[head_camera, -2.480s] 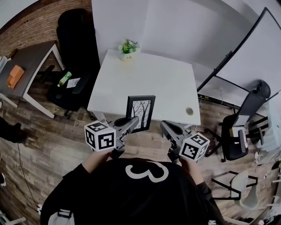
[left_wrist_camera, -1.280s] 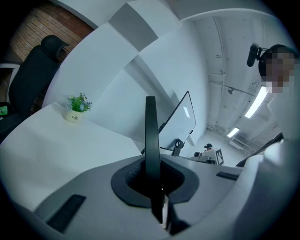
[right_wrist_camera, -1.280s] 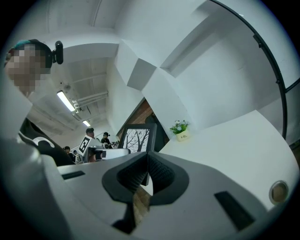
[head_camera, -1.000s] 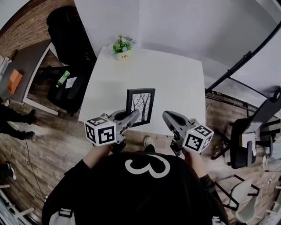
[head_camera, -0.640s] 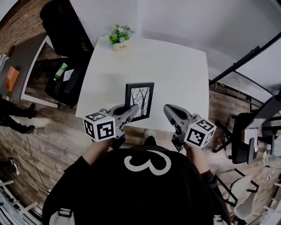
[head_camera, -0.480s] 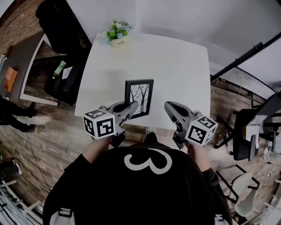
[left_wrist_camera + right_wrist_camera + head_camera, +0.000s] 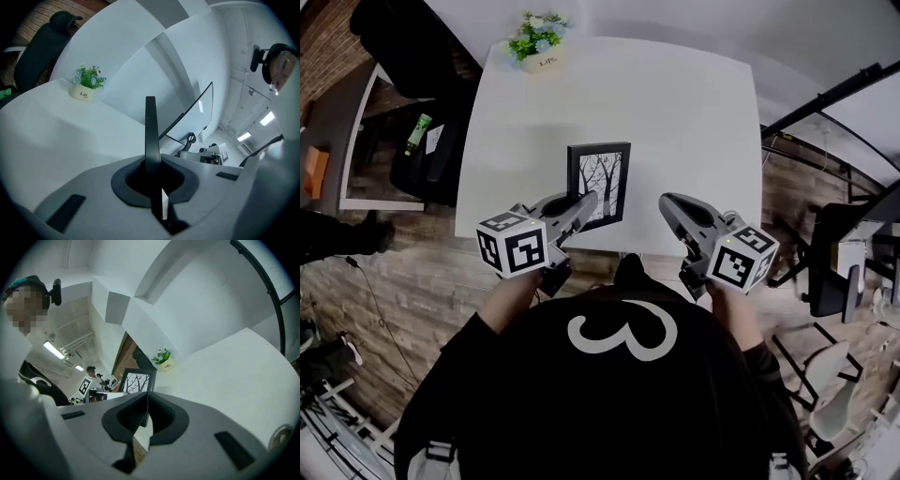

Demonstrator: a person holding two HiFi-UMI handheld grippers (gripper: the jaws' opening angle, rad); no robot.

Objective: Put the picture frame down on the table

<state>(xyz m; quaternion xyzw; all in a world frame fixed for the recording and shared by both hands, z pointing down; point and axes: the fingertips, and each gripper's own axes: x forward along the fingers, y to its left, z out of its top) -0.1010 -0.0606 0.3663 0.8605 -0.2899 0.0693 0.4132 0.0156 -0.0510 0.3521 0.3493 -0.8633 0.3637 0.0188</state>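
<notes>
L tongs [image 7: 584, 201] clenched on frame [image 7: 599, 181], R tongs [image 7: 667, 202] closed, empty; advise setting base flat on table [image 7: 675, 112] before release.

Your left gripper [image 7: 585, 202], out at 11 o'clock, clamps the picture frame [image 7: 601, 181], while your right gripper [image 7: 667, 202], at 1 o'clock, is closed and empty.

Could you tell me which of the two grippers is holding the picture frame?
The left gripper: its jaws clamp the picture frame; the right gripper holds nothing.
</notes>
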